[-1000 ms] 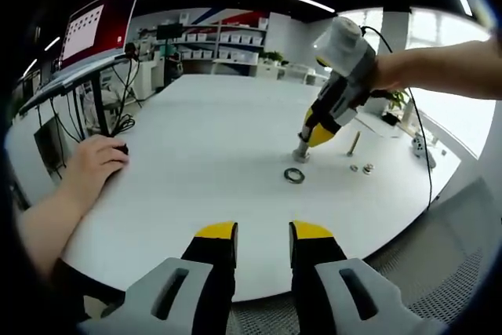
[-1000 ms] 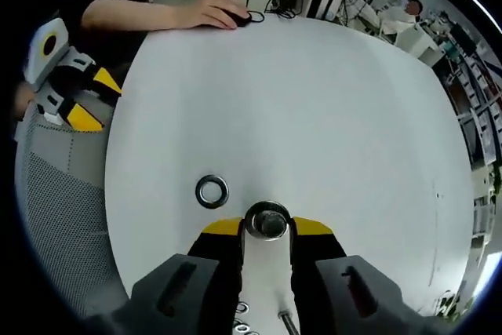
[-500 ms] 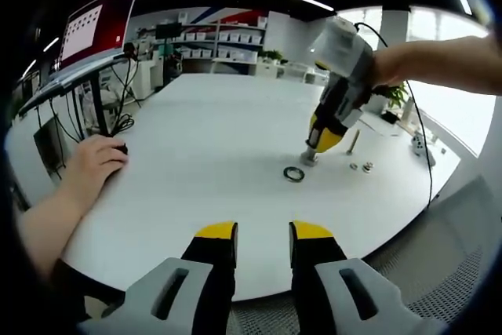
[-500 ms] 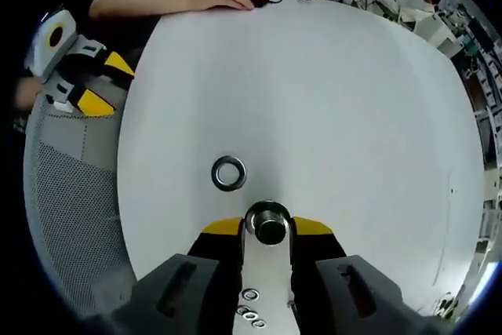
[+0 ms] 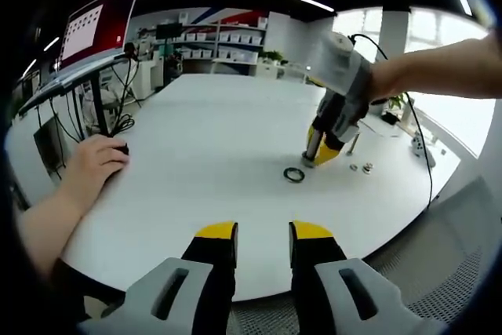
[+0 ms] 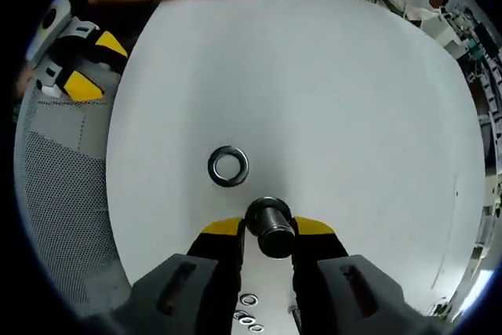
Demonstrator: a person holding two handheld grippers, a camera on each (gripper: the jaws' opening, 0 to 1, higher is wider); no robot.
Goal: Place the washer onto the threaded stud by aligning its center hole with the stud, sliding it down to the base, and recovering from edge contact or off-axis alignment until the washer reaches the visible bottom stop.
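Lying flat on the white table (image 6: 329,84), the washer (image 6: 228,166) is a dark ring just beyond the tips of the right gripper (image 6: 267,229). It is close to the stud (image 6: 271,227) but not touching it, and it is not on it yet.

That stud is a short round metal piece. The right gripper's yellow-tipped jaws squeeze it from both sides, and it leans a little in the right gripper view. In the left gripper view the right gripper (image 5: 323,151) points steeply down at the table, with a person's arm reaching in from the right side.

I think the step now is getting the stud ready to stand. Next, the washer's hole must be lined up over the stud's top, then slid down.

The left gripper (image 5: 263,233) hangs back by the table edge, jaws a little apart and holding nothing. Some small rings (image 6: 248,310) lie nearby. Another person's hand (image 5: 92,161) rests on the table.
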